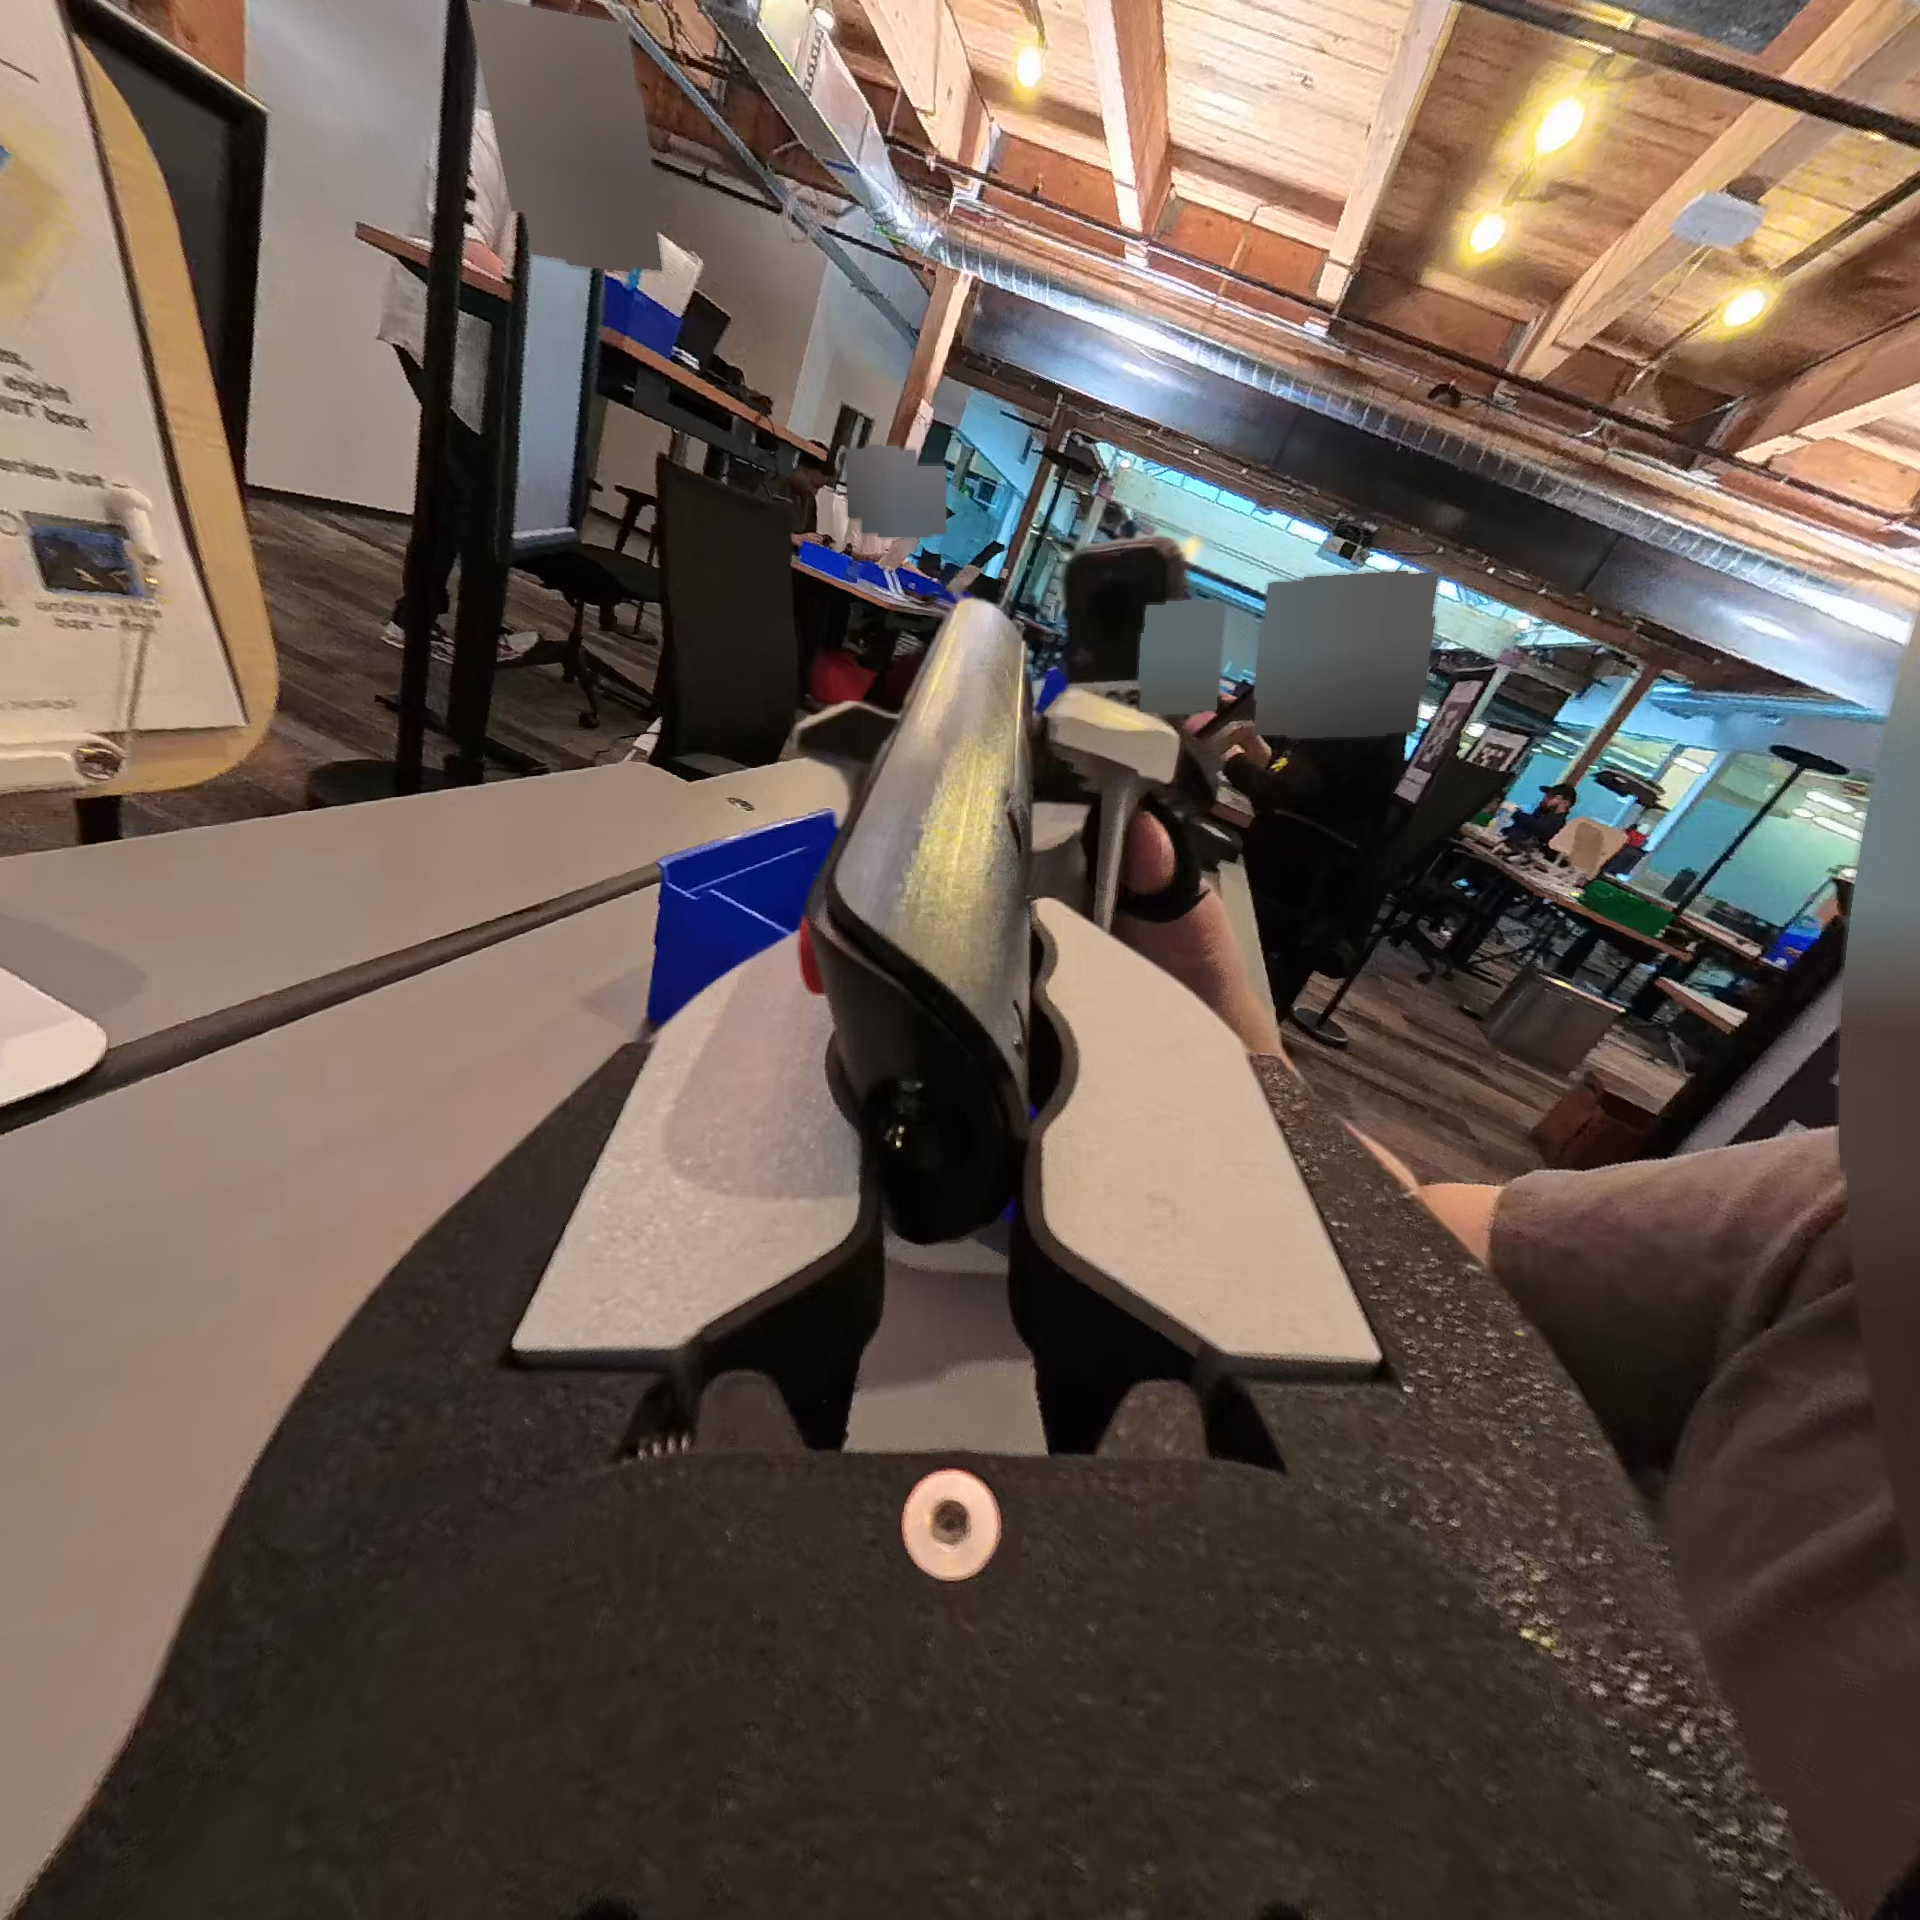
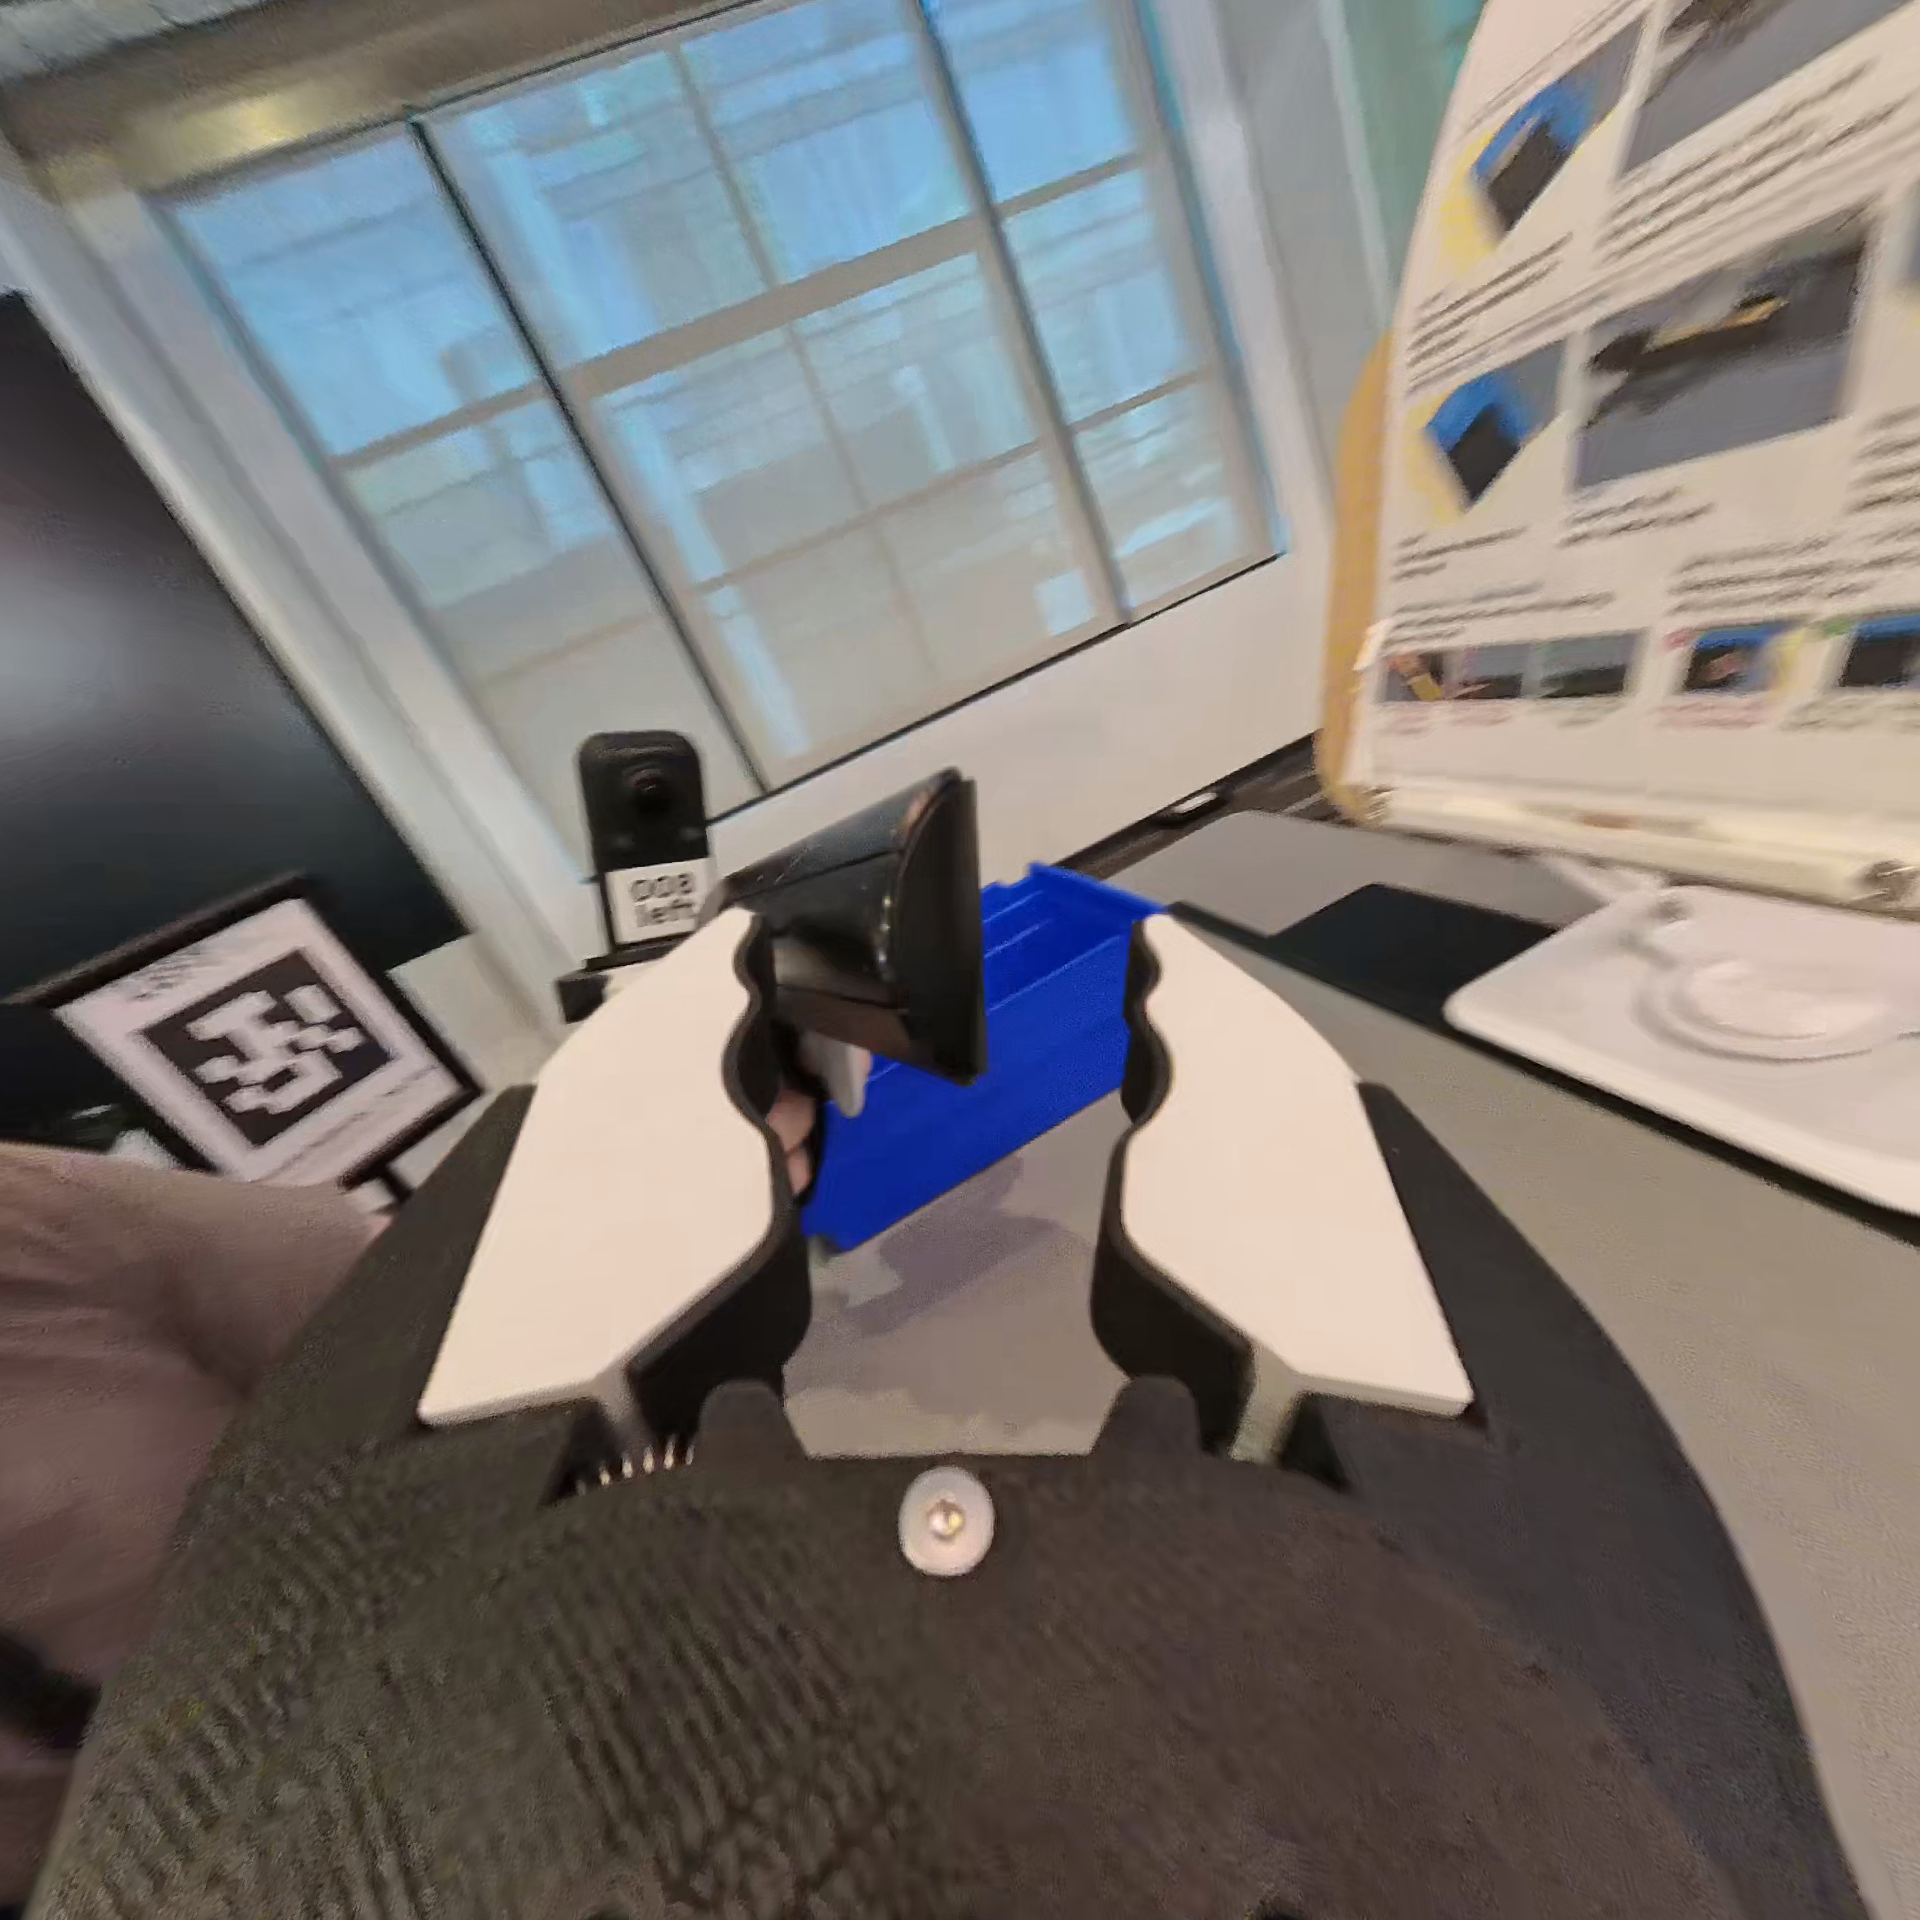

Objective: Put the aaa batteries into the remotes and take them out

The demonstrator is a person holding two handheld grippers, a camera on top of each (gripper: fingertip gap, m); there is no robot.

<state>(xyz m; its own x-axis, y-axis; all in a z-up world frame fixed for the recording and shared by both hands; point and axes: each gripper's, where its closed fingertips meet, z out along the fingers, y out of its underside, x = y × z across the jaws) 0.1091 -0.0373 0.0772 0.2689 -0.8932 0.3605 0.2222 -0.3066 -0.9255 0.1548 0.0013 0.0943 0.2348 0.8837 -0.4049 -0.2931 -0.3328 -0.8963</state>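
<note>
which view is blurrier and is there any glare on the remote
Right wrist view is blurrier: the window and instruction sheet are smeared. Left wrist view is sharp, with a bright yellowish sheen on the remote clamped in the left gripper.

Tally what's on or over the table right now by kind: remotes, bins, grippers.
Remotes: 1, the black remote, clamped upright in the left gripper
Blue bins: 1, the blue bin on the grey table
Grippers: 2, left shut on the remote, right gripper open and empty
Batteries: 0 visible
Total: 4
</note>
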